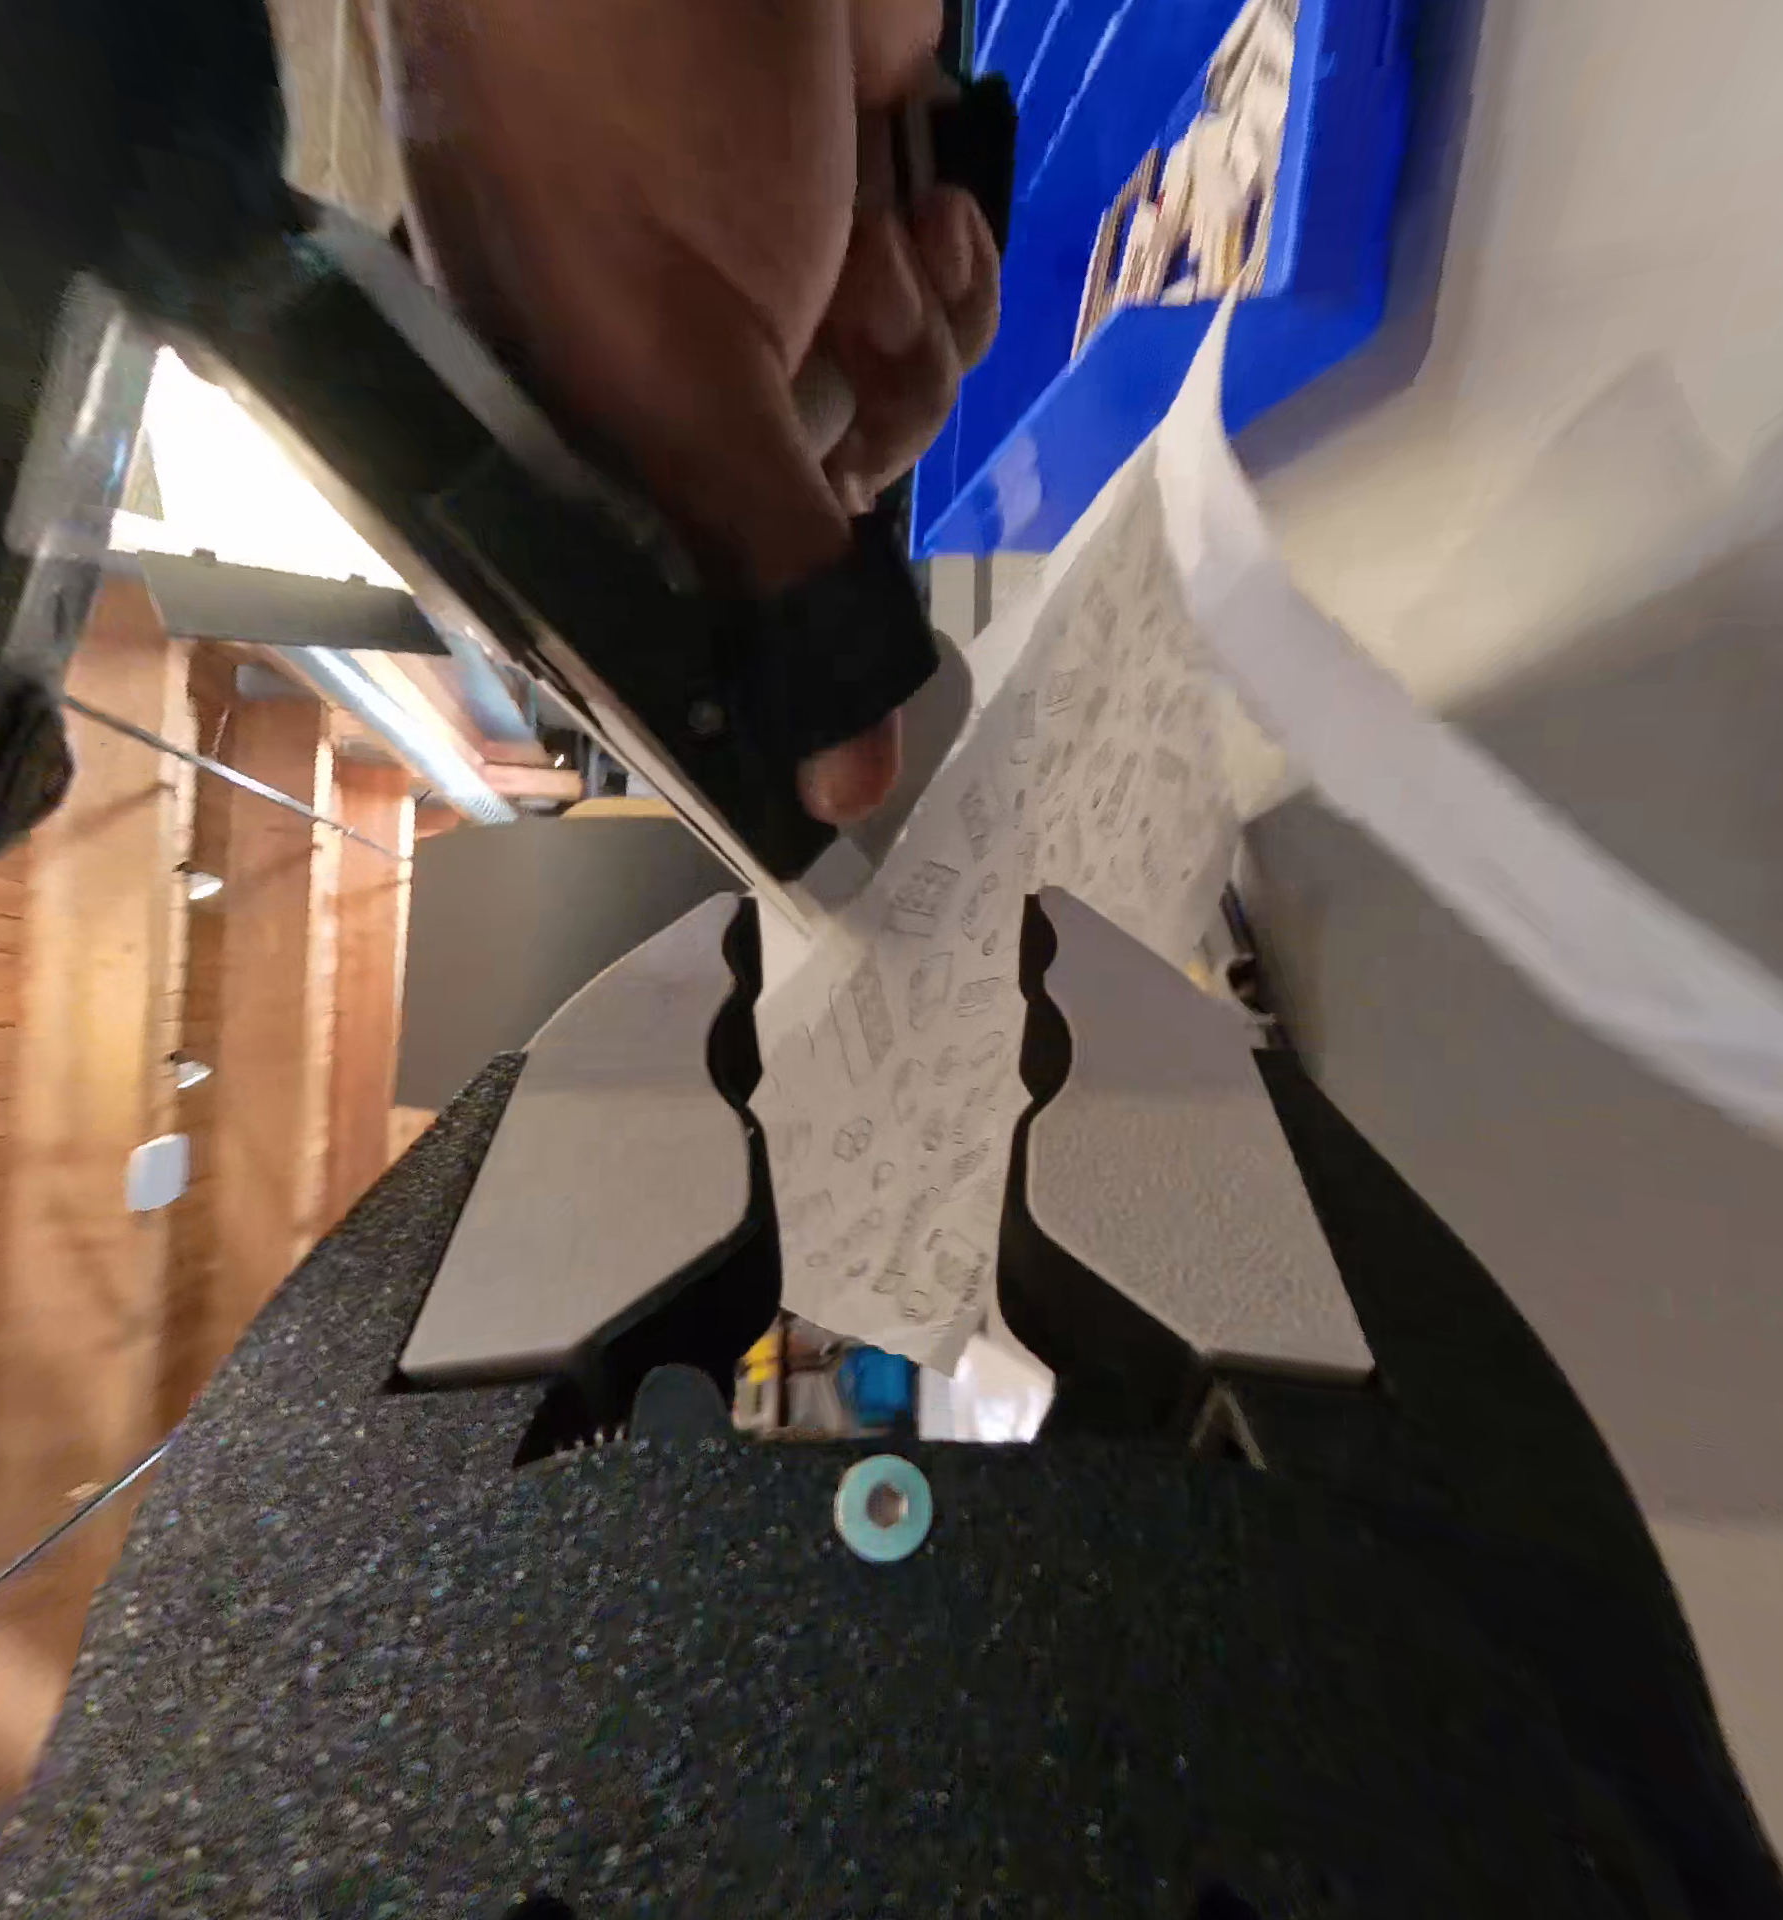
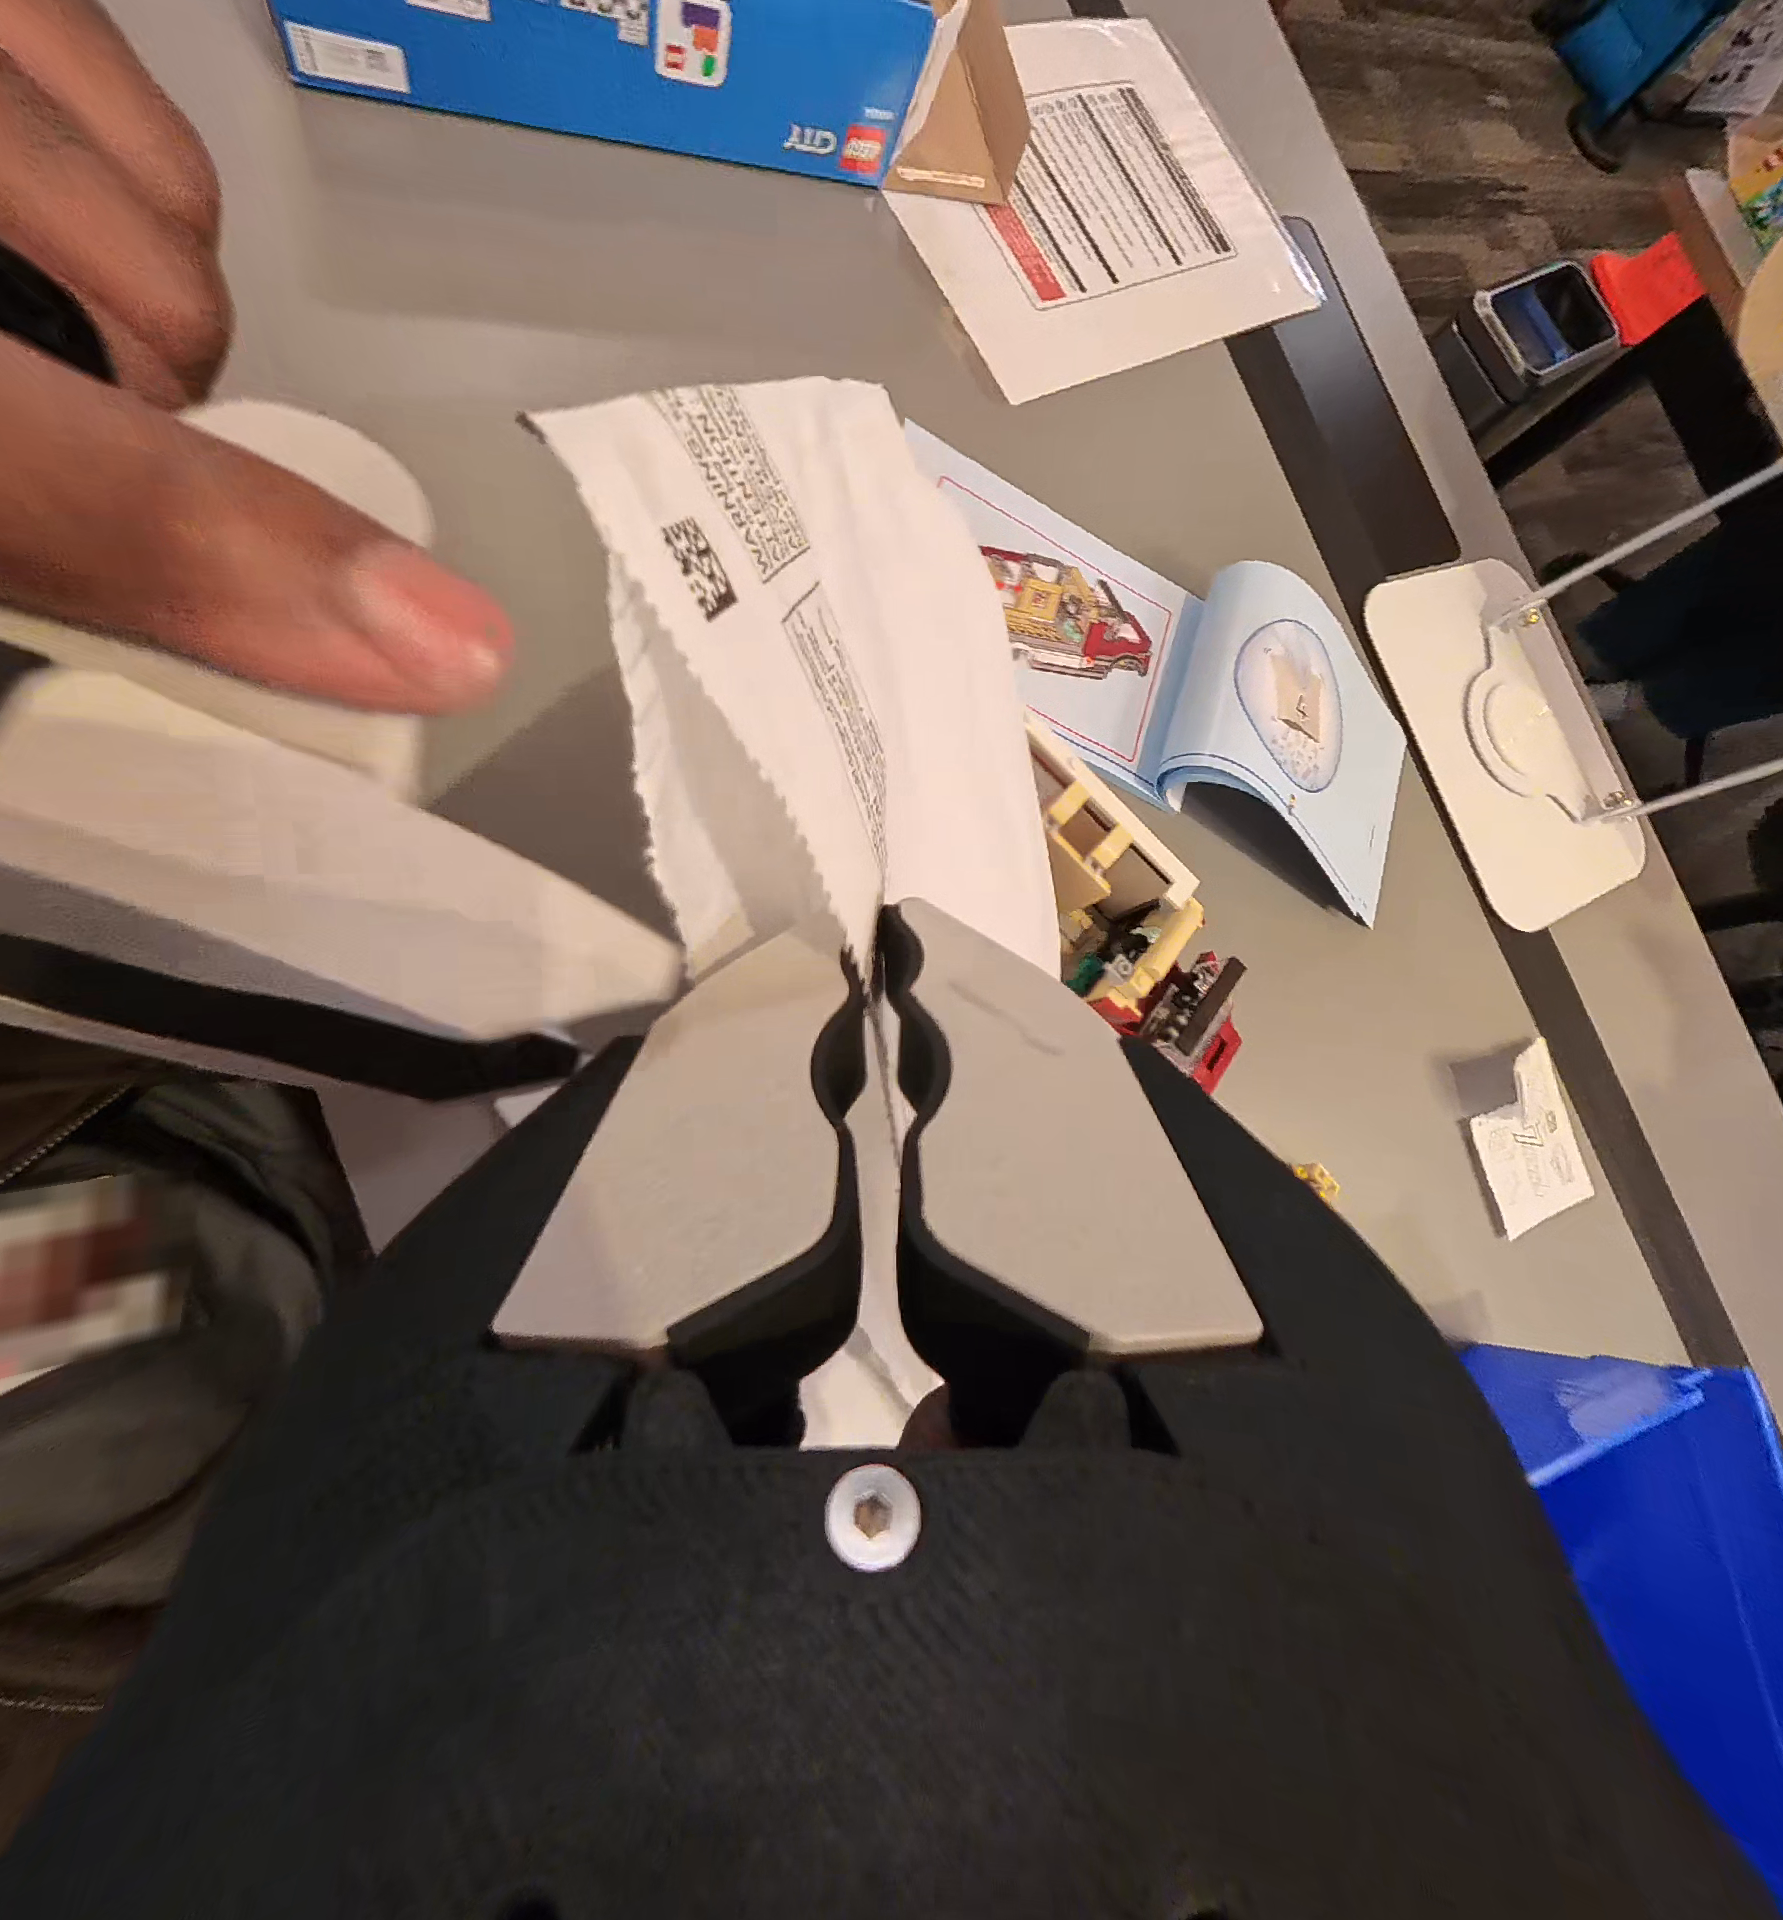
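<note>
My right gripper [image 2: 882, 920] is shut on a white paper bag [image 2: 814, 623] with black print and a serrated edge, held above the grey table [image 2: 554, 291]. In the left wrist view the same bag [image 1: 908, 1122], printed with small brick drawings, hangs between my left gripper's [image 1: 887, 904] two fingers. That gripper is open, and a gap shows between the bag and its right pad [image 1: 1043, 997]. The right gripper [image 1: 658, 665], in a hand, pinches the bag just beyond the left gripper's left fingertip. The left gripper's finger [image 2: 295, 914] and the hand holding it [image 2: 243, 582] show at the left of the right wrist view.
A partly built brick model [image 2: 1126, 904], an open instruction booklet [image 2: 1261, 717] and a small printed bag [image 2: 1521, 1143] lie on the table. A blue box [image 2: 606, 62] and a printed sheet [image 2: 1115, 208] lie at the far end. A blue bin [image 2: 1676, 1558] stands near right. The tips of one gripper are about 5 cm away from the tips of the other.
</note>
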The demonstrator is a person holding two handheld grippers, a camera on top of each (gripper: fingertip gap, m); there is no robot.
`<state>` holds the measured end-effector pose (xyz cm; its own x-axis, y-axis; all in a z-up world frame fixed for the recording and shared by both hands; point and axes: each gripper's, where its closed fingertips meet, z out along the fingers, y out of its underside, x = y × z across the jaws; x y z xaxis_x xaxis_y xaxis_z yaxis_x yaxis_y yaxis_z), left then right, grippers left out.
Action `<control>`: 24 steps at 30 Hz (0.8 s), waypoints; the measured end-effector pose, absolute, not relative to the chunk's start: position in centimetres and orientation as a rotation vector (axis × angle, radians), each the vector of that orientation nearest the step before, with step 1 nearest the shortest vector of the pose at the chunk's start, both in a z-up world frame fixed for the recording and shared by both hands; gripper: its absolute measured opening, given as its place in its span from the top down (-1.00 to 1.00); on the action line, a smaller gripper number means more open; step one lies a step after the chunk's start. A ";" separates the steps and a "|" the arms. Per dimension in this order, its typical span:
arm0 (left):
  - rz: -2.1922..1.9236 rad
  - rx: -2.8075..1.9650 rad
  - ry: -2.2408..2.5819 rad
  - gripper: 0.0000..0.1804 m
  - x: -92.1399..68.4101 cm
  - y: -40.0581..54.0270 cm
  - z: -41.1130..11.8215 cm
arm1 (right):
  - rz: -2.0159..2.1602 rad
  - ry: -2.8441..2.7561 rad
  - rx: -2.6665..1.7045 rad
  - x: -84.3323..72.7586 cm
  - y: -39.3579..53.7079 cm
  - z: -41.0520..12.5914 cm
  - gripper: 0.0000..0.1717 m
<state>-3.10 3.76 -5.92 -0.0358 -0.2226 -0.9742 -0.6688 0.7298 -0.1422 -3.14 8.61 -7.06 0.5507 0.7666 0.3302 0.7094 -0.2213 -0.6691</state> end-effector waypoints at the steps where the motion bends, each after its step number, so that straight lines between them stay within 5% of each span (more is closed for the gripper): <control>1: 0.468 -0.744 1.598 0.47 -3.0 4.2 -5.9 | 0.094 -1.203 -1.967 -3.4 8.4 -7.2 1.00; 10: 0.738 -0.897 1.622 0.99 -4.4 6.6 -7.7 | -0.033 -1.246 -1.886 -3.2 8.7 -7.9 1.00; 24: 0.708 -1.050 1.745 1.00 -3.8 6.9 -12.6 | -0.842 -1.149 -1.384 0.0 9.8 -6.9 1.00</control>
<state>-3.76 6.89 -12.56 -0.1847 -0.3379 -0.9229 -0.8855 0.4647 0.0071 0.01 9.84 -6.92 0.2778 0.1780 0.9440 0.9538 0.0659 -0.2931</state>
